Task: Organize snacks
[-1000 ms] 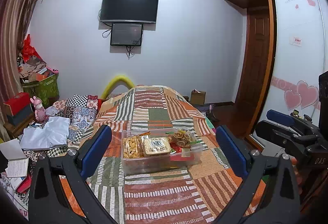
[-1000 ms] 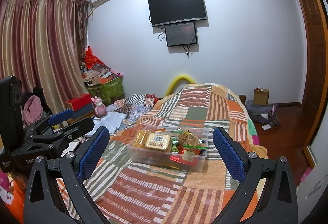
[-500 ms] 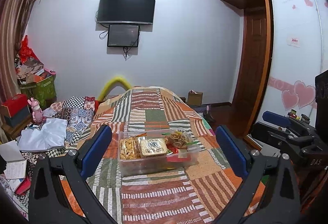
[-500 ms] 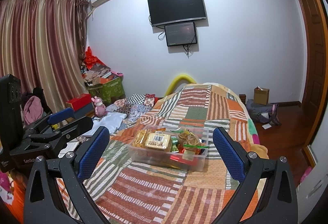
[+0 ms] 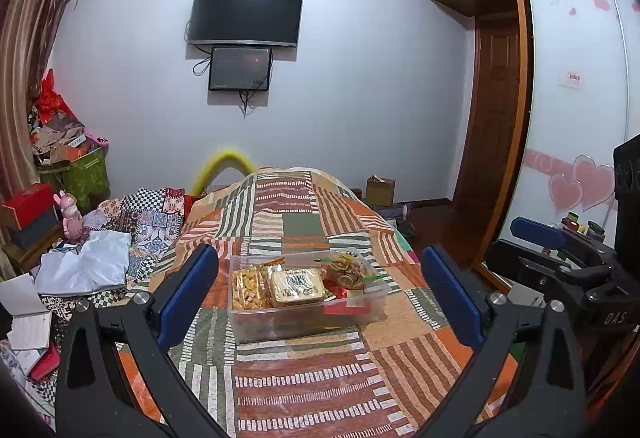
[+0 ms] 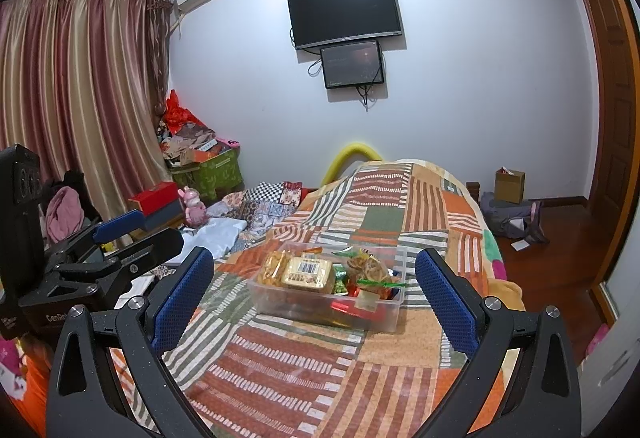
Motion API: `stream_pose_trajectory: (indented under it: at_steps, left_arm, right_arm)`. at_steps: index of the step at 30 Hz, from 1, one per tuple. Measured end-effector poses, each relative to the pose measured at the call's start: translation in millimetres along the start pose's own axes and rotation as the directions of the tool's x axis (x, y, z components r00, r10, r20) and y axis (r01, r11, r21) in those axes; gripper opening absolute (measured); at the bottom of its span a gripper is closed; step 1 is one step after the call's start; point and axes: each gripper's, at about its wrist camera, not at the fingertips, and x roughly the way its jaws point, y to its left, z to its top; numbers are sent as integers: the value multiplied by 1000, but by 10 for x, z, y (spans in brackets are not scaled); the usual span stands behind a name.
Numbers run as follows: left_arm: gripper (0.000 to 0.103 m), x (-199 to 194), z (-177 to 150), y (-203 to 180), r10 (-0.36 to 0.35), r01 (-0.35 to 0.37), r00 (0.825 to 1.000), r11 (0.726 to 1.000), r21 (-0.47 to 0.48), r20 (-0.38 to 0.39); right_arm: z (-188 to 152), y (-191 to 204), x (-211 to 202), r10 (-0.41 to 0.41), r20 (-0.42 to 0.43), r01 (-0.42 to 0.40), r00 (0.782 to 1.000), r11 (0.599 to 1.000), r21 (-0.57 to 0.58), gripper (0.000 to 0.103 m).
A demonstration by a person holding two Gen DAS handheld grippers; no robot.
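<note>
A clear plastic bin (image 5: 256, 330) (image 6: 384, 318) stands on the patchwork bedspread, packed with snacks: a yellow puffed-snack bag (image 5: 248, 288) (image 6: 274, 268), a gold packet with a barcode (image 5: 298, 286) (image 6: 308, 272), a bag of ring-shaped crisps (image 5: 350, 268) (image 6: 368, 268) and red and green wrappers. My left gripper (image 5: 320, 294) is open, hovering short of the bin with nothing between its blue pads. My right gripper (image 6: 314, 292) is likewise open and apart from the bin. Each gripper shows at the edge of the other's view.
The bed (image 5: 320, 390) runs away toward the far wall. Rumpled cloths, papers and boxes (image 5: 84, 262) crowd its left side. A wardrobe with heart stickers (image 5: 576, 177) and a wooden door stand right. A cardboard box (image 6: 510, 183) and bag lie on the floor.
The left wrist view has drifted slightly rightward, so the bin sits a little further left between its fingers. The right gripper has barely moved. Both stay open.
</note>
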Motion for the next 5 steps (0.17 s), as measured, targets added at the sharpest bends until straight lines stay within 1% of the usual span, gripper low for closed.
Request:
stream_pose_trajectory:
  at_steps: [5]
  left_arm:
    - [102, 29, -16, 24, -2, 2, 1000, 1000, -14, -11]
  right_arm:
    - [-18, -18, 21, -3, -9, 3, 1000, 1000, 3, 101]
